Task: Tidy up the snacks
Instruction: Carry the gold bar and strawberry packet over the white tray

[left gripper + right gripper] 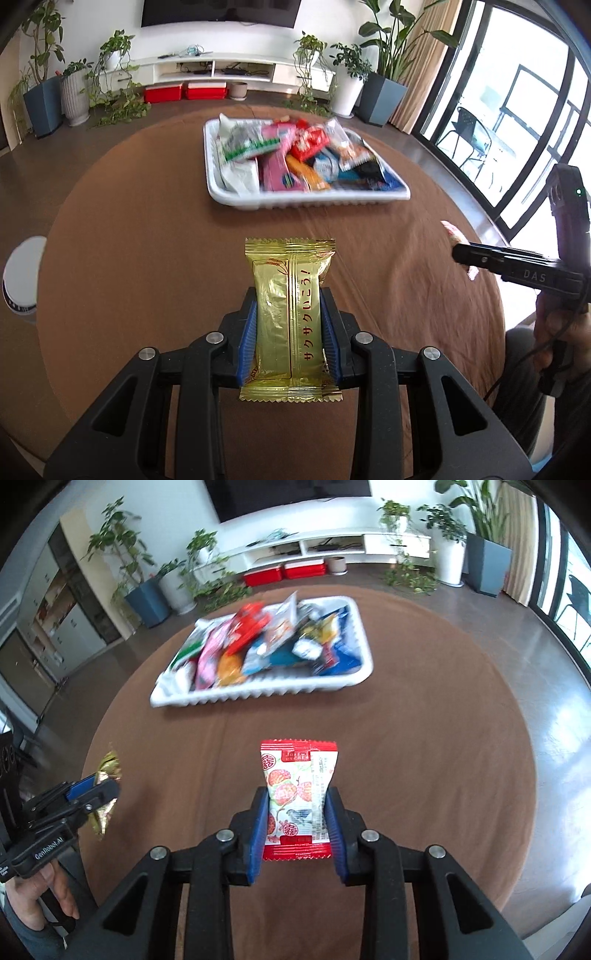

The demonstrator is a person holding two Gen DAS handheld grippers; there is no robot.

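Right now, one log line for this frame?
left tongs: shut on gold snack | right tongs: shut on red-white snack | white tray: full, ahead on table

- Gold foil snack packet point(290, 317): lengthwise, clamped between blue pads.
- Red-and-white snack packet point(298, 799): likewise clamped.
- White tray point(314, 197): heaped with assorted snacks, on brown table.

A home living room: wall television point(218, 13), media console point(214, 70), potted plants point(384, 85).
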